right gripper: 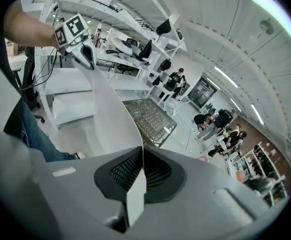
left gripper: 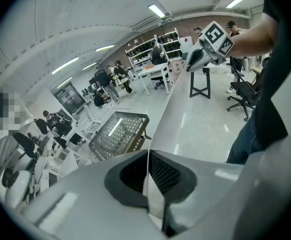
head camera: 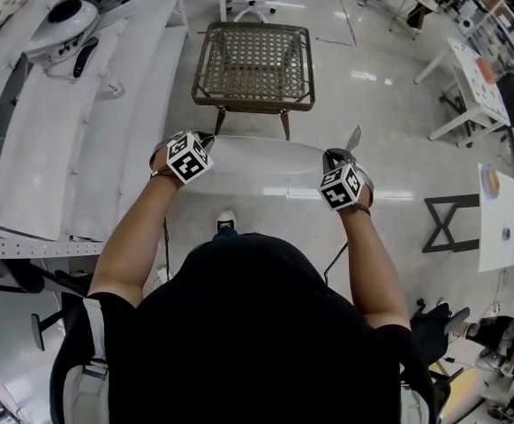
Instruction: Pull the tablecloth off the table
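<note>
You are pinching the tablecloth [head camera: 257,164] in your left gripper [left gripper: 148,159] and right gripper [right gripper: 141,159]. The table [head camera: 255,64] is standing at twelve o'clock.

Low table [head camera: 253,64] w/ brown frame & woven mesh top stands on the glossy pale floor [head camera: 363,104], out ahead of both grippers, approx. centred between left gripper [head camera: 206,140] & right gripper [head camera: 338,159]. Its whole mesh top shows. Long white bench [head camera: 89,148] runs along the floor on the left gripper's outer side, w/ a rounded white device [head camera: 61,26] resting on its far end. Black-framed stand [head camera: 451,200] sits on the floor out past the right gripper.
</note>
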A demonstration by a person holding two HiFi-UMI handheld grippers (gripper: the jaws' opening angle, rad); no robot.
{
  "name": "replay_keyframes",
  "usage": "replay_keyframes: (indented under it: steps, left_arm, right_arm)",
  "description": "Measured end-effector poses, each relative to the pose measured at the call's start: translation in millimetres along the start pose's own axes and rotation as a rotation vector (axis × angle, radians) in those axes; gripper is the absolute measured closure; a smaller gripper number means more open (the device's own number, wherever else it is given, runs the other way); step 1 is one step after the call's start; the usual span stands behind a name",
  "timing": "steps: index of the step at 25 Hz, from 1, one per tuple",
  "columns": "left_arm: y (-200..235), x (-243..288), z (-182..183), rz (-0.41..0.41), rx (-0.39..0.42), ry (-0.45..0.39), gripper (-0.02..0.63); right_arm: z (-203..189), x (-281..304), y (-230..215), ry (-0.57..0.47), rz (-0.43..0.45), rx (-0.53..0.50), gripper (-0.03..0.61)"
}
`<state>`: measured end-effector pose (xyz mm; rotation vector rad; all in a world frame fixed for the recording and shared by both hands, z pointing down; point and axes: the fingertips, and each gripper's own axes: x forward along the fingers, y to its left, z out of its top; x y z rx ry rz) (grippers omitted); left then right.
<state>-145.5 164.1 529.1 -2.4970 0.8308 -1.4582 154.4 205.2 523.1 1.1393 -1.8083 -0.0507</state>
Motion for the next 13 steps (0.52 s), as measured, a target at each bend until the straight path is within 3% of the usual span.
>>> replay_keyframes:
  steps: [6, 13]
  left_arm:
    - [13, -14, 9, 0.023, -0.009, -0.016, 0.614]
    - [2, -18, 9, 0.017, 0.006, -0.006, 0.614]
  right_arm:
    - [17, -15, -11, -0.033, -0.022, 0.0, 0.546]
    - [8, -17, -4, -0.025, -0.004, 0.006, 0.546]
